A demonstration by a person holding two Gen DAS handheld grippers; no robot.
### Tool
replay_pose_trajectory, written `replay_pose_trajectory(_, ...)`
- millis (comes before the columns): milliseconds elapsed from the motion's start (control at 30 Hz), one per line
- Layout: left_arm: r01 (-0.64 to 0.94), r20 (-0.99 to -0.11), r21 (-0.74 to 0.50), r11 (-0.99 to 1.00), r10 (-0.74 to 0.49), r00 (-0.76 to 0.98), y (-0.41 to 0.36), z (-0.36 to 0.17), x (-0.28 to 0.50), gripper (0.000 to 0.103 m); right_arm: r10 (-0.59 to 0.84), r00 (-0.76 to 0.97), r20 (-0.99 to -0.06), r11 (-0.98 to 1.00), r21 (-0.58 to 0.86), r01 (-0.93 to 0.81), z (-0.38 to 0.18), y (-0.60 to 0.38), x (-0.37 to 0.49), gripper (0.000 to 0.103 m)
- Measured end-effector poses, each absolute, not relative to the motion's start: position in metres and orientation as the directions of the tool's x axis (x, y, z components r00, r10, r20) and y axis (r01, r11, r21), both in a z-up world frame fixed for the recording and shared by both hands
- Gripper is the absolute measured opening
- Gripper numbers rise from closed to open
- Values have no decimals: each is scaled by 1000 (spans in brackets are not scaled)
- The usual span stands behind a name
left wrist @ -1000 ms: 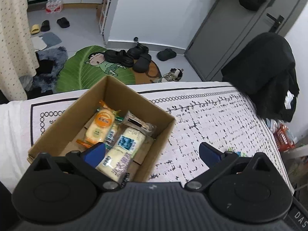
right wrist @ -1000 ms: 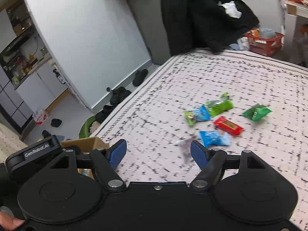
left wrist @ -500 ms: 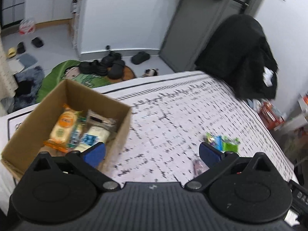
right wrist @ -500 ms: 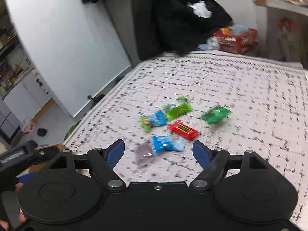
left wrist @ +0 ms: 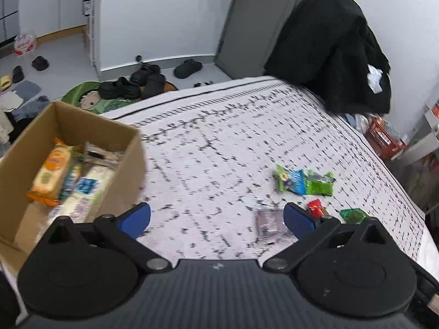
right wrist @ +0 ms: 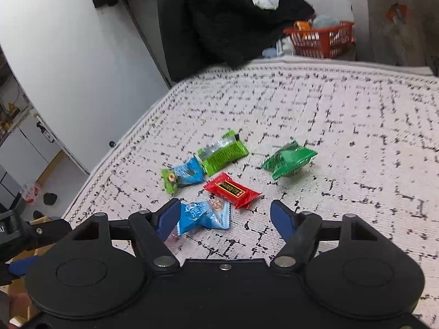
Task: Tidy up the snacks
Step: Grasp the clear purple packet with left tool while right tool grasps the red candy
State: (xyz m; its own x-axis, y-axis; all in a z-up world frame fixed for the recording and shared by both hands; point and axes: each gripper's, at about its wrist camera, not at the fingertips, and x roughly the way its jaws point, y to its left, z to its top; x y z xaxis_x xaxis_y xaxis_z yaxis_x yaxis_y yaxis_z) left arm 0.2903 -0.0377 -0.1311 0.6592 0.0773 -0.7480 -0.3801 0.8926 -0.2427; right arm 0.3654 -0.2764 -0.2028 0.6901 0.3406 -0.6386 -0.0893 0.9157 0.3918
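Note:
A cardboard box [left wrist: 129, 164] at the left holds several snack packs, among them an orange one [left wrist: 52, 170]. My left gripper [left wrist: 216, 216] is open and empty over the bare cloth, with a purple wrapper [left wrist: 267, 223] by its right finger. My right gripper [right wrist: 225, 218] is open and empty above a blue candy pack [right wrist: 204, 215] and a red pack [right wrist: 231, 190]. Beyond lie a blue-green pack [right wrist: 182, 175], a lime pack [right wrist: 225, 155] and a dark green pack [right wrist: 289, 160].
The patterned cloth [right wrist: 343, 126] covers the table. A black coat [left wrist: 332, 52] hangs on a chair at the far edge, with an orange basket [right wrist: 321, 38] behind. Shoes [left wrist: 131, 82] lie on the floor beyond the table.
My left gripper has swung right, away from the box toward the loose snacks. My right gripper has moved in closer over the blue and red packs.

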Motion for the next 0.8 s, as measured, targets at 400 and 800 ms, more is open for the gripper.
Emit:
replay_pose_trajectory(400,-363,-786,-256,896,26,618,-68,-165,326,94,309,661,-684,933,354,-68,-229,-273,400,69)
replay_pose_trajectory(800,-400,-835,-253,881,10,550,-84,-205,369,63,332,633,-699,937,324,-134,-243,-268,423,57)
